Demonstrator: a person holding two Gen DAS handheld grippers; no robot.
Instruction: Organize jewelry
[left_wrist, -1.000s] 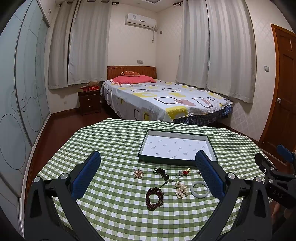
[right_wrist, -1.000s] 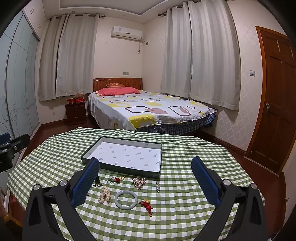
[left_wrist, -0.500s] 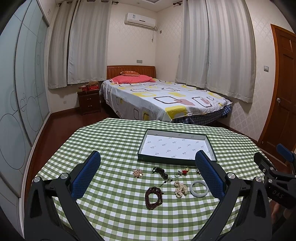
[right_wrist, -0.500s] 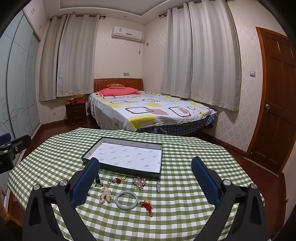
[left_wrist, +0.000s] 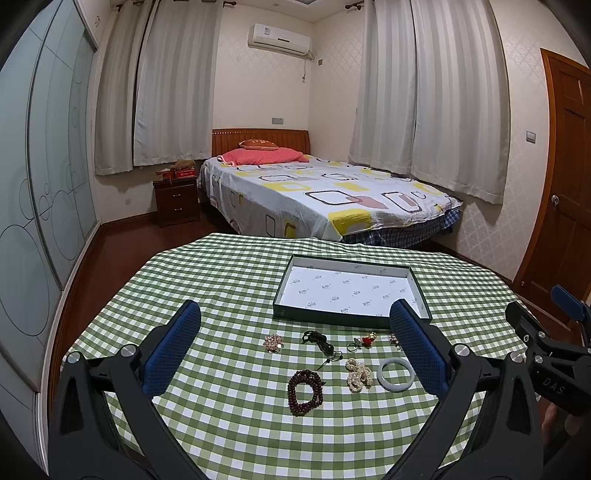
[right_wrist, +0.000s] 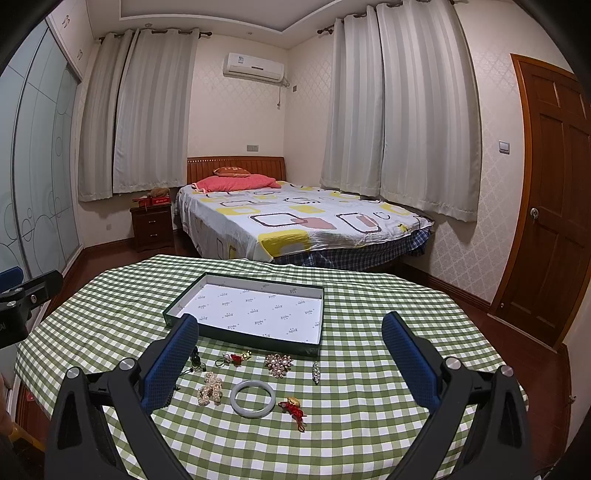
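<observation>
A shallow dark green box (left_wrist: 351, 320) (right_wrist: 236, 334) with white lining sits empty on the green checked tablecloth (left_wrist: 229, 295). Jewelry lies in front of it: a dark red bead bracelet (left_wrist: 305, 392), a pearl piece (left_wrist: 357, 374) (right_wrist: 209, 388), a pale jade bangle (left_wrist: 396, 373) (right_wrist: 253, 398), a crystal brooch (left_wrist: 273, 342), another brooch (right_wrist: 278, 364), a black cord pendant (left_wrist: 320, 341), a red charm (left_wrist: 366, 339) (right_wrist: 292, 408). My left gripper (left_wrist: 295, 354) is open and empty above the jewelry. My right gripper (right_wrist: 291, 365) is open and empty too.
A bed (left_wrist: 317, 195) stands beyond the table, with a nightstand (left_wrist: 176, 201) at its left. A wooden door (right_wrist: 546, 206) is at the right. A glass wardrobe (left_wrist: 37, 184) lines the left wall. The right gripper's body (left_wrist: 546, 365) shows at the table's right edge.
Both grippers have drifted very slightly; the jewelry and box have not moved. Both stay open.
</observation>
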